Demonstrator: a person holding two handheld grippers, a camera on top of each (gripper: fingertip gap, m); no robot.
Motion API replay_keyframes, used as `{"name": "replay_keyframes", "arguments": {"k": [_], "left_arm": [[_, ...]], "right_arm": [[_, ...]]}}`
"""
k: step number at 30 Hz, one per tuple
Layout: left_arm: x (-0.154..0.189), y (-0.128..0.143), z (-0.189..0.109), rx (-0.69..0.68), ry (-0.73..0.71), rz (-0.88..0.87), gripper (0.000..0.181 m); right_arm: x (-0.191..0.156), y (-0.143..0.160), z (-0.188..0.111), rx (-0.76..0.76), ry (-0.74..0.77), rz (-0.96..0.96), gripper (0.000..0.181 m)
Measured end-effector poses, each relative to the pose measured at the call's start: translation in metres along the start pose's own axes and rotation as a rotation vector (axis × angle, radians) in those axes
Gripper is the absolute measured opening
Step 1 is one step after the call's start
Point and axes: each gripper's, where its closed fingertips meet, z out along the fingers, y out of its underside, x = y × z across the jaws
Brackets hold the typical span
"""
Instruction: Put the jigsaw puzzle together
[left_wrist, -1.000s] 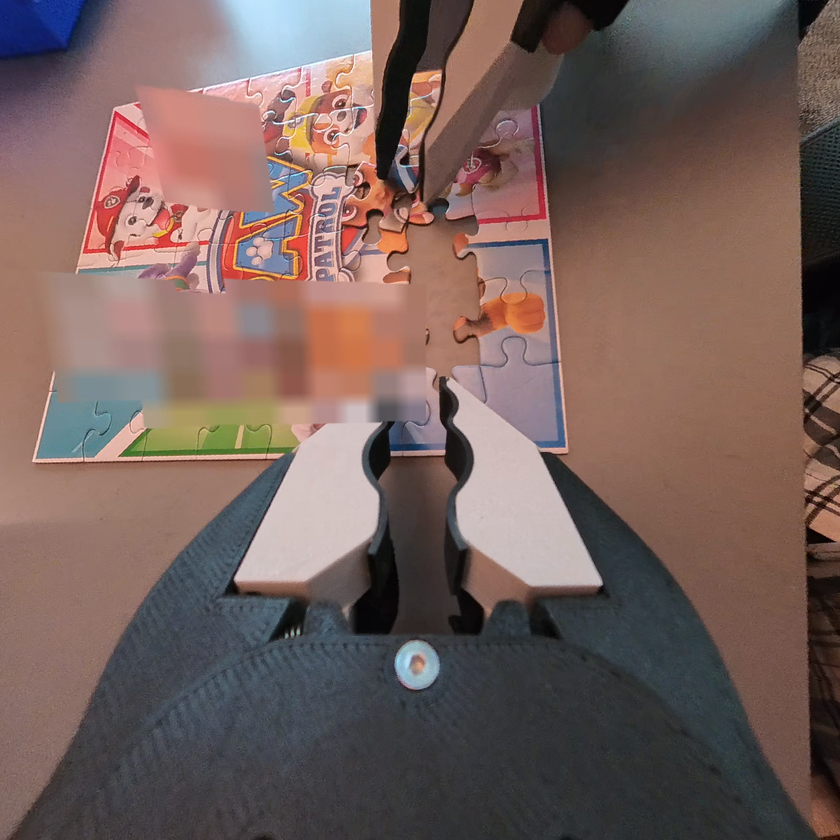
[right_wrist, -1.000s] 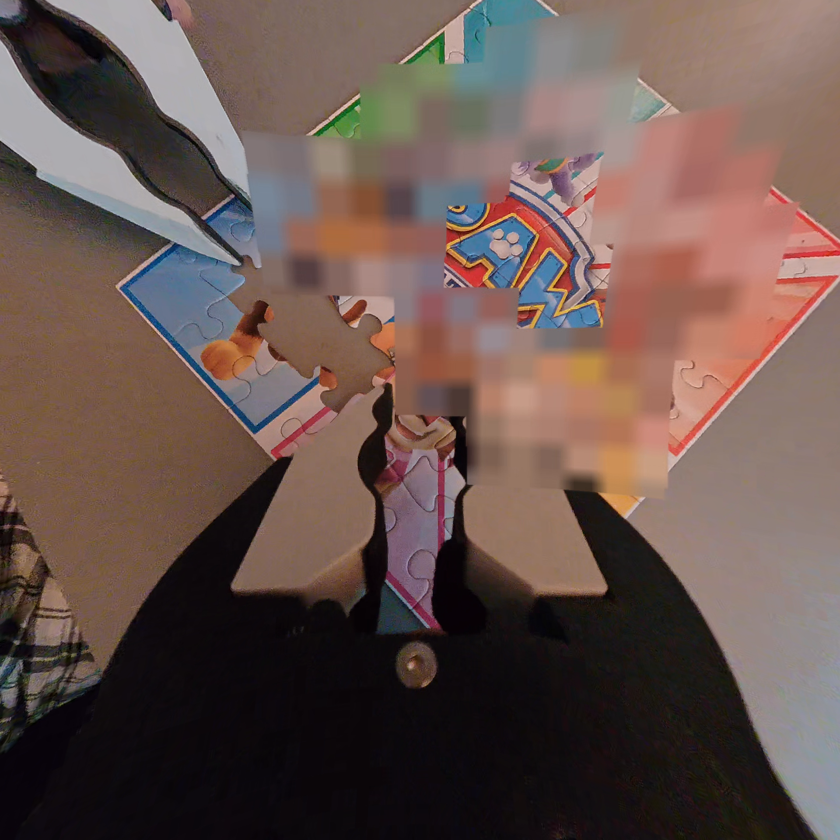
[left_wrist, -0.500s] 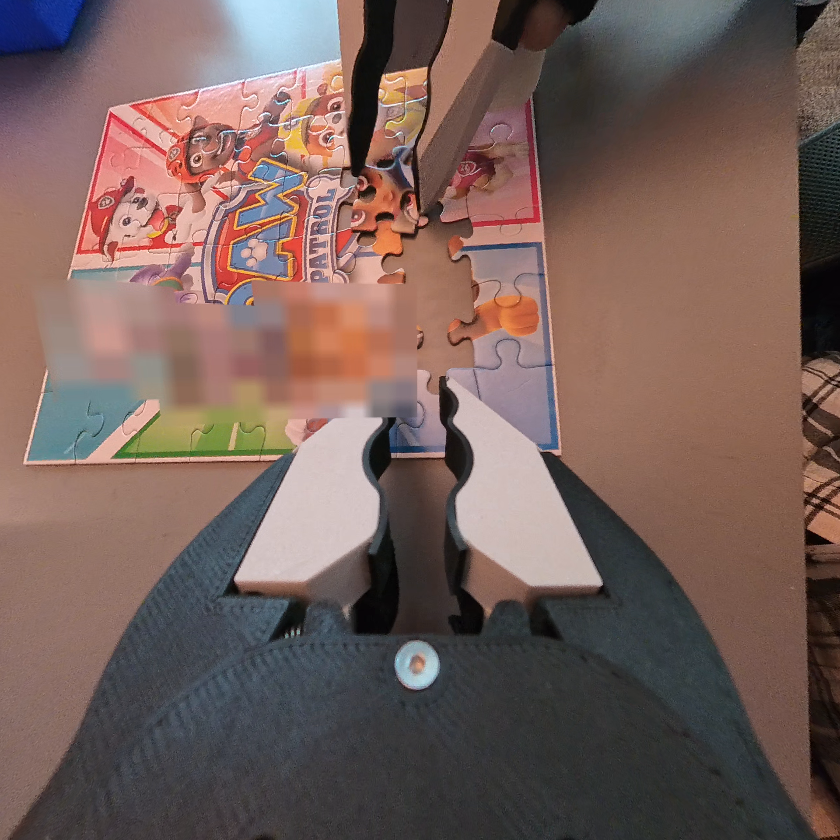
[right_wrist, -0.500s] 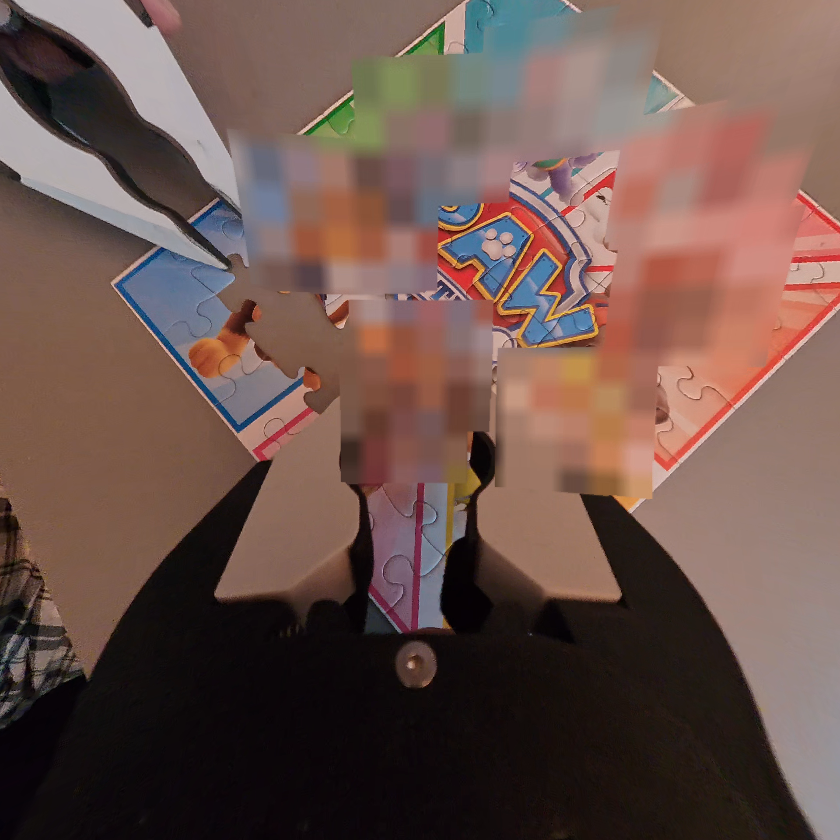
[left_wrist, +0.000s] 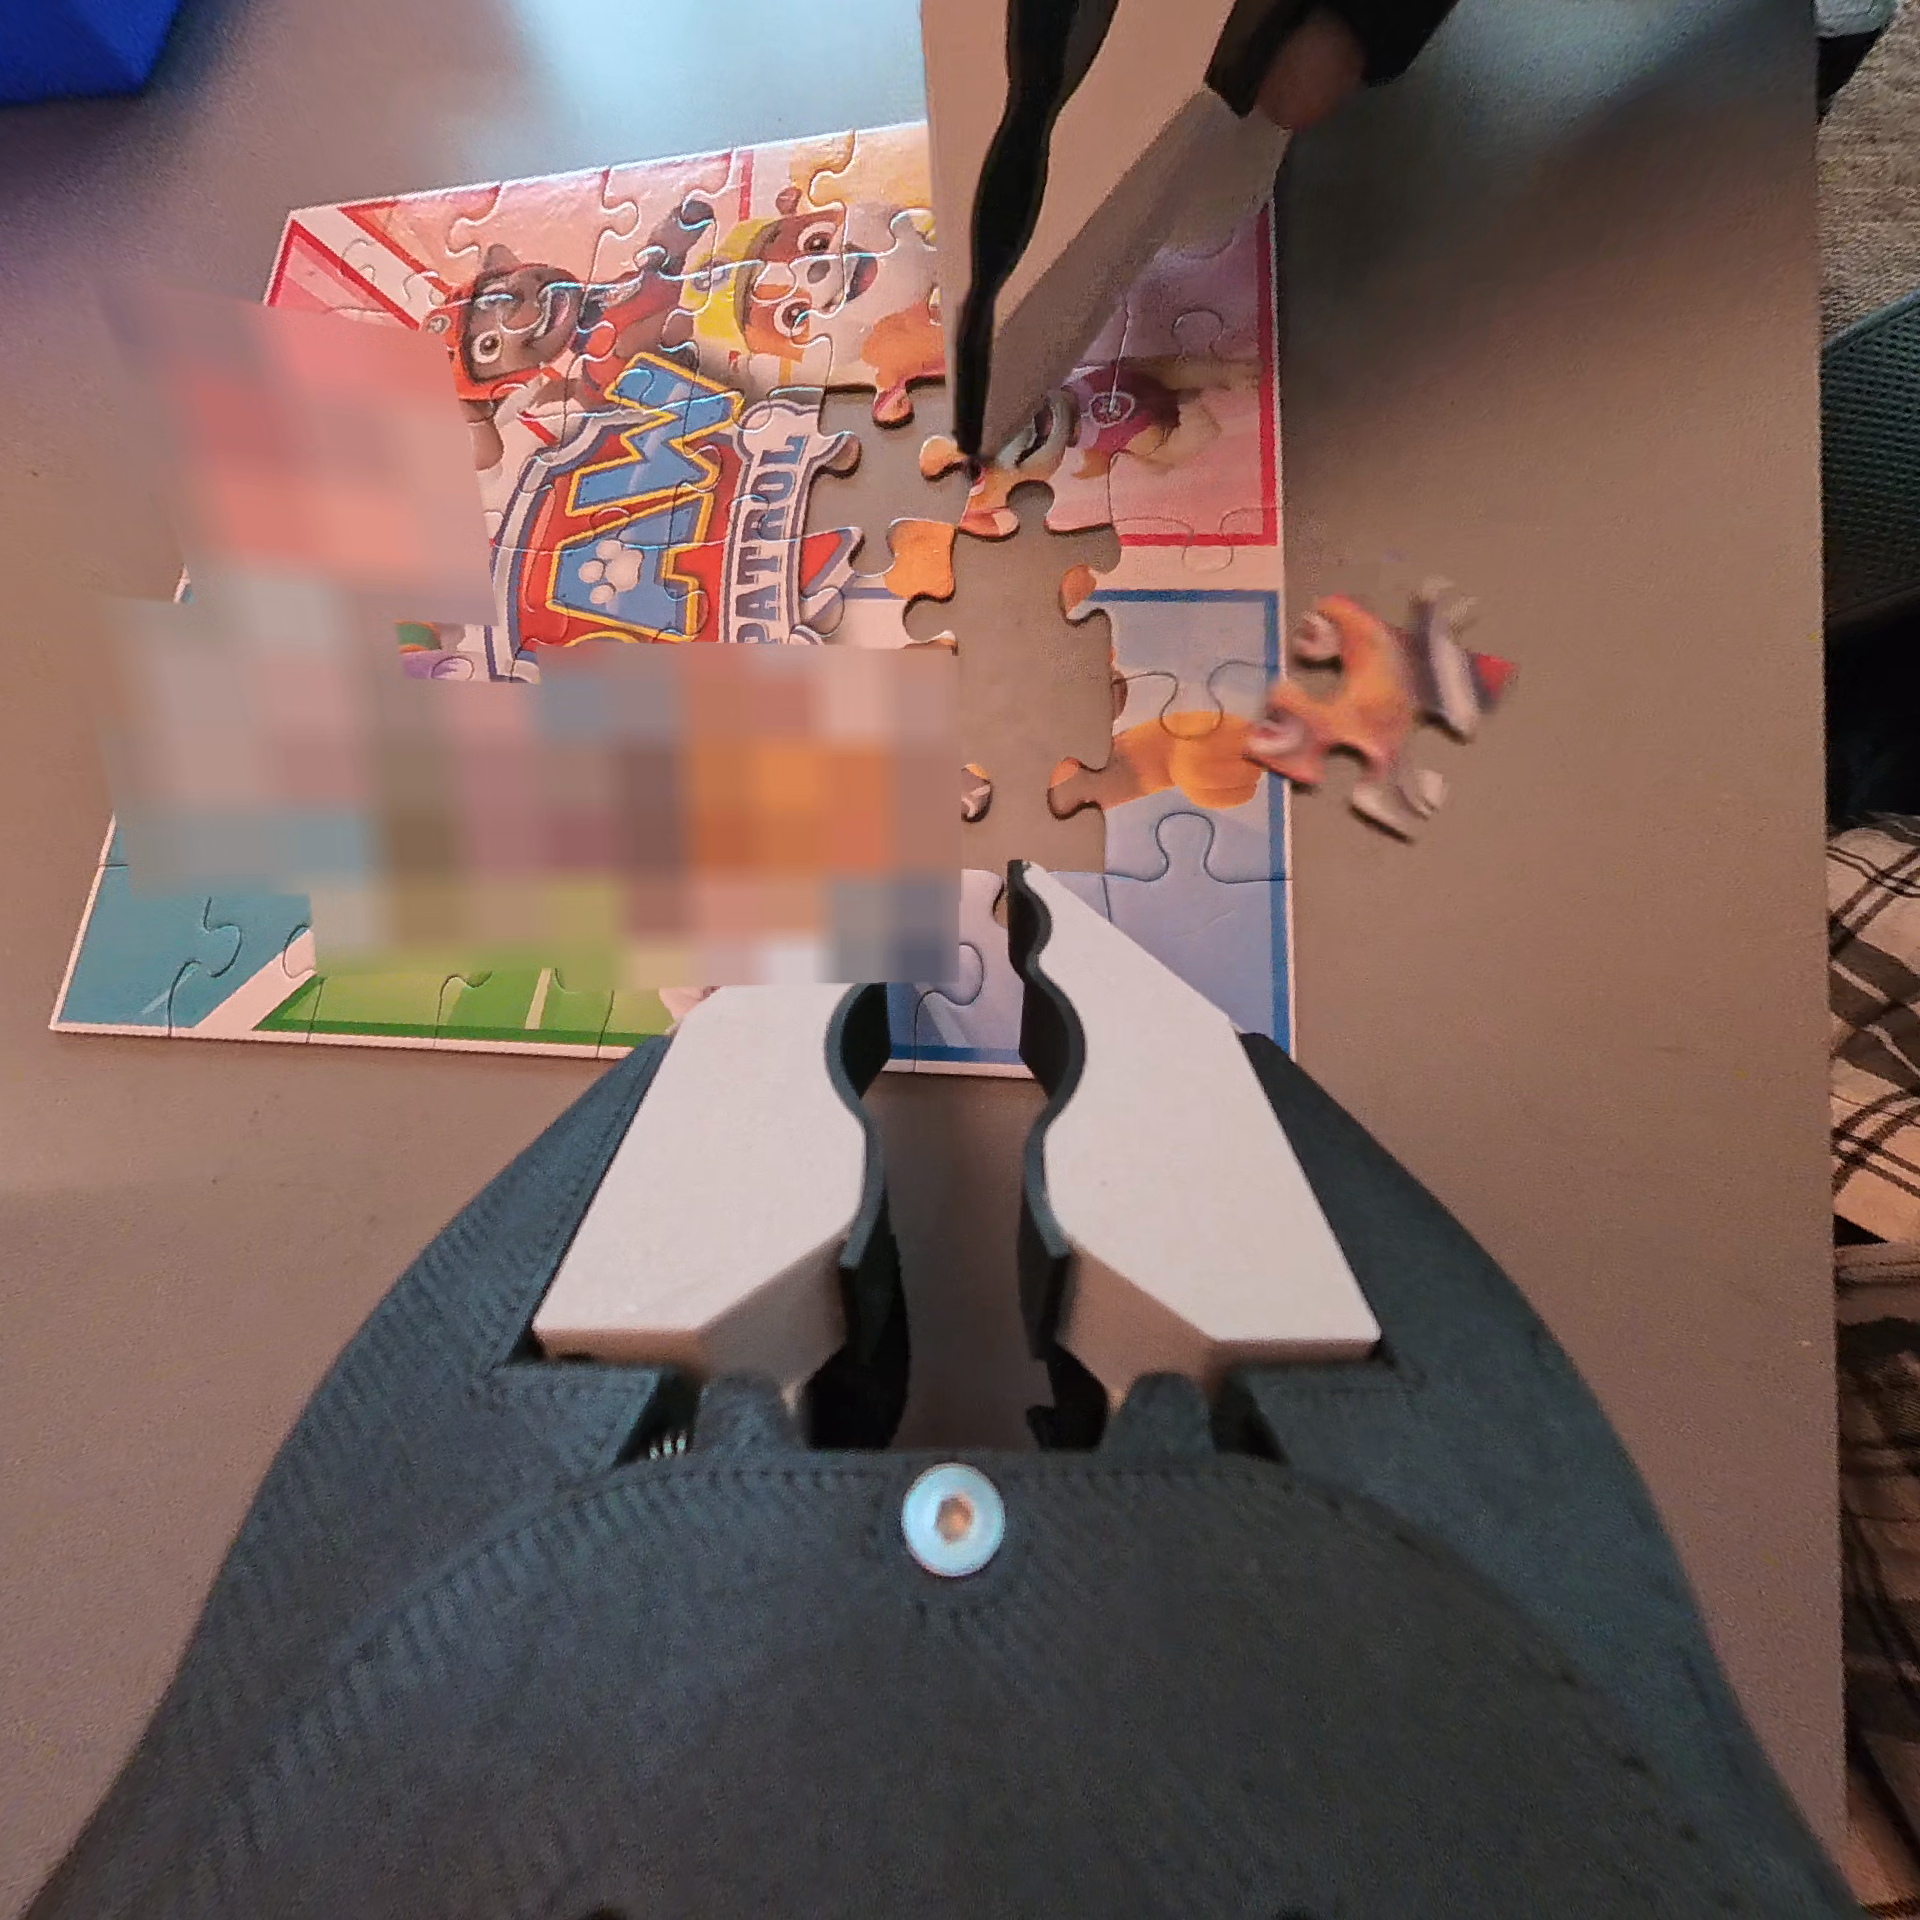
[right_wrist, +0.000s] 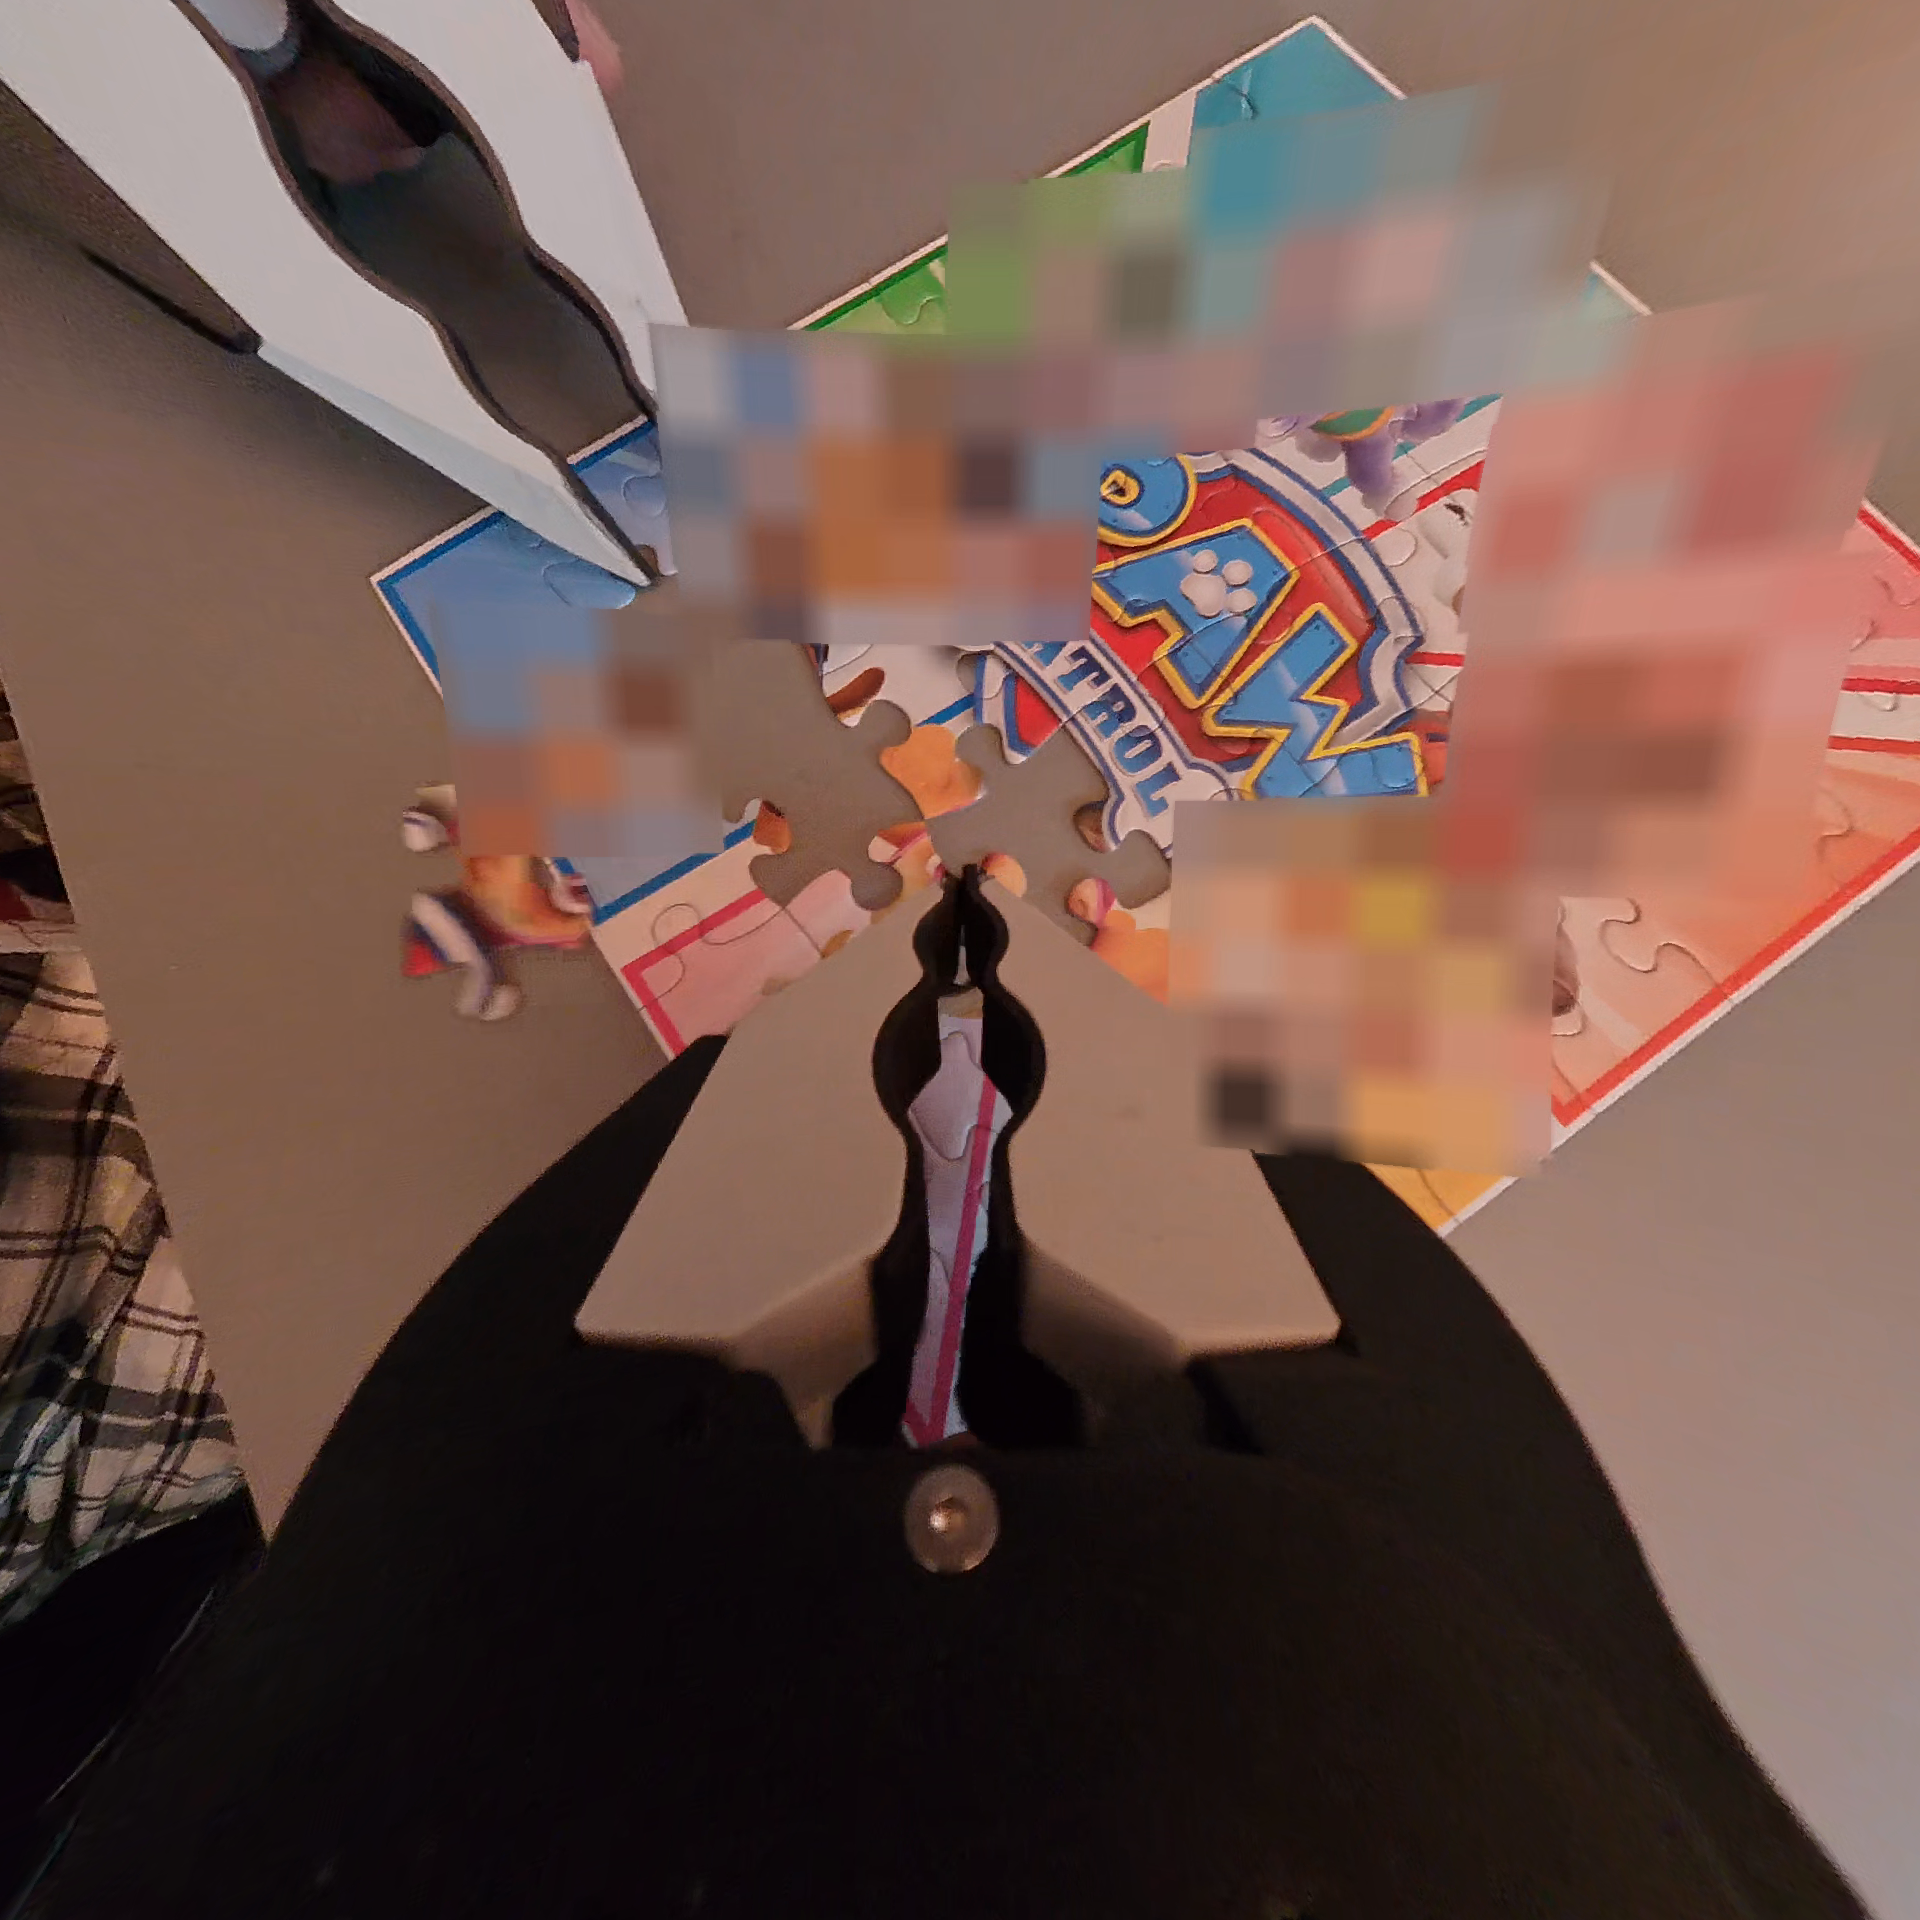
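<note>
- Left gripper (left_wrist: 940, 904): nearest the camera in the left wrist view. Its jaws stand a narrow gap apart and hold nothing. The visible fingertip rests at the near edge of the gap in the puzzle; whether it presses on the board cannot be told.
- Table (left_wrist: 1507, 1039): plain grey-brown surface carrying all parts.
- Jigsaw puzzle (left_wrist: 675, 312): lies flat on the table, just beyond the left gripper. Judged from the frames, most pieces are already joined, including the full outer border.
- Gap (left_wrist: 1023, 675): right of centre, bare table shows through an irregular opening. It appears to need a few pieces; the exact count cannot be told. A smaller opening continues toward the far left of it.
- Loose cluster (left_wrist: 1371, 707): a motion-blurred group of joined pieces lies at the right edge of the puzzle, partly on the table, partly overlapping the border. It is not yet fitted.
- Right gripper (left_wrist: 971, 457): farthest, descending from the far side. Its jaws are closed at the tips, which touch an orange piece (left_wrist: 992, 499) at the far edge of the gap. Whether the tips pinch the piece or only press it cannot be told.
- Remaining work, as a judgement: seat the orange piece, move the loose cluster into the gap, close the smaller opening.
</note>
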Motion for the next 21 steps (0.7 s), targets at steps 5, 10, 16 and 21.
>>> {"name": "replay_keyframes", "arguments": {"k": [5,10,16,21], "left_arm": [[-0.001,0.001,0.0,0.002,0.0,-0.004,0.02],[-0.003,0.001,-0.002,-0.005,-0.024,0.03,0.021],[0.005,-0.001,-0.005,0.01,-0.006,0.05,0.024],[0.017,-0.006,-0.013,0.046,0.001,0.095,0.024]], "right_arm": [[-0.022,-0.011,-0.016,0.042,0.009,-0.008,0.029],[-0.1,-0.015,-0.023,0.082,-0.066,-0.094,0.035],[-0.152,0.005,0.004,0.028,-0.034,-0.134,0.049],[-0.152,0.01,0.006,0.039,0.094,-0.211,0.044]]}}
